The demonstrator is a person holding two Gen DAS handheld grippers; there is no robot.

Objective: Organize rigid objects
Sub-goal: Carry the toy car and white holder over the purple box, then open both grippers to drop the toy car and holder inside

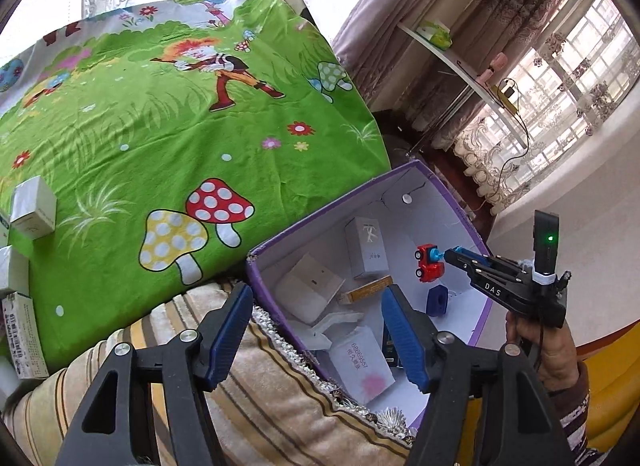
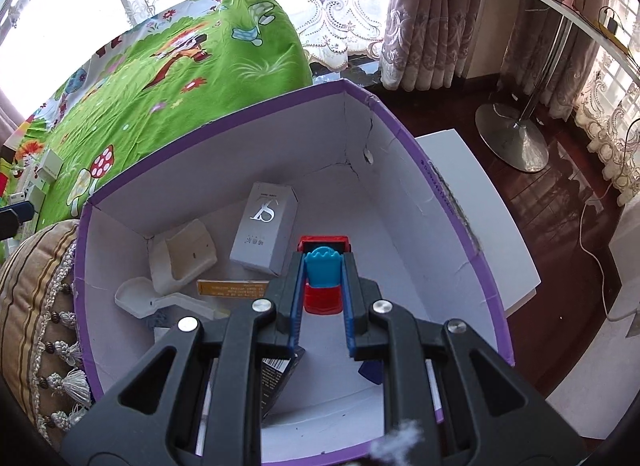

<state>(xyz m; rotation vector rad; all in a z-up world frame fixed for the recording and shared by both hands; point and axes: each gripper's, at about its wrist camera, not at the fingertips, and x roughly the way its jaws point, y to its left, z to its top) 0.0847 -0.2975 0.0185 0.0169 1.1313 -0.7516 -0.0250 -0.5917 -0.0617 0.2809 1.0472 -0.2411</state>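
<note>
Pinching a red toy car (image 2: 322, 274) by its blue top, the right gripper (image 2: 322, 266) hangs inside the purple box (image 2: 460, 209); the left gripper (image 1: 316, 306) straddles the box's wall, spread.

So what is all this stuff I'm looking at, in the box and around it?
box: one, purple outside, white inside, open, beside the cloth
toy car: one, red and blue, held over the box floor
tall carton: one, white, lying in the box
blue block: one, on the box floor
cloth: one, green with mushrooms
small cartons: several, white, on the cloth's left edge
cushion: one, striped beige, against the box
left gripper: one, black and blue, open, empty
right gripper: one, shut on the toy car
</note>
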